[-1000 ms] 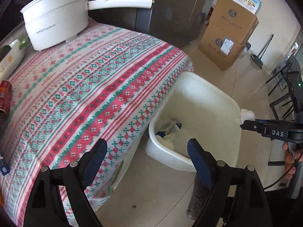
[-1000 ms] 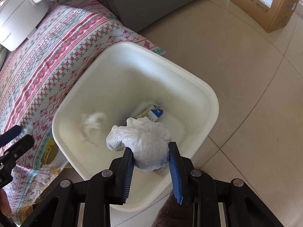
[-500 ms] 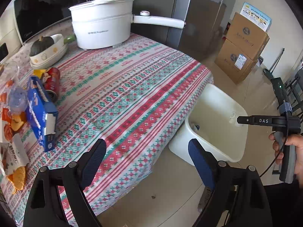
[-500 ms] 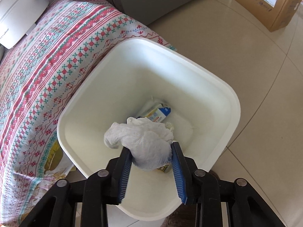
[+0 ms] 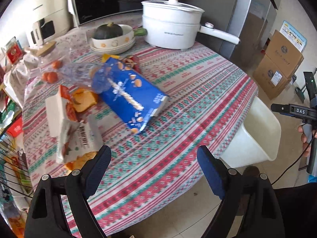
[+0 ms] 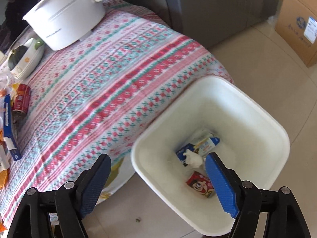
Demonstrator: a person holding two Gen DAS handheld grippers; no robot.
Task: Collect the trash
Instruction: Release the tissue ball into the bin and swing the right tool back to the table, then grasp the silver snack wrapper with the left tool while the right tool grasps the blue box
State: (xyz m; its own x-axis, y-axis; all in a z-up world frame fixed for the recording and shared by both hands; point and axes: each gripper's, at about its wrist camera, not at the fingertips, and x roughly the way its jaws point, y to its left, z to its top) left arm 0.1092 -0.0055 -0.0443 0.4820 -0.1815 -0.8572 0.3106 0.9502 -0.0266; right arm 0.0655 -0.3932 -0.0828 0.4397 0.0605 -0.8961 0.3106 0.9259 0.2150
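A white trash bin (image 6: 247, 107) stands on the floor by the table's corner; it also shows in the left wrist view (image 5: 263, 134). Inside lie a crumpled white tissue (image 6: 193, 158), a blue-white carton (image 6: 206, 142) and a red packet (image 6: 200, 184). My right gripper (image 6: 158, 180) is open and empty above the bin's near rim. My left gripper (image 5: 154, 170) is open and empty above the table's near edge. On the table lie a blue box (image 5: 130, 95), a white-orange snack box (image 5: 67, 123), a clear plastic bag (image 5: 79, 71) and a red can (image 6: 20, 99).
A white pot with a long handle (image 5: 170, 25) and a bowl with a dark squash (image 5: 111, 37) stand at the back of the patterned tablecloth (image 5: 198, 99). Cardboard boxes (image 5: 279, 63) sit on the floor at right. A fridge (image 6: 218, 10) stands behind the table.
My right gripper opened and the tissue dropped into the bin. My left gripper swung left from the bin, over the table, bringing the blue box and snack box into view.
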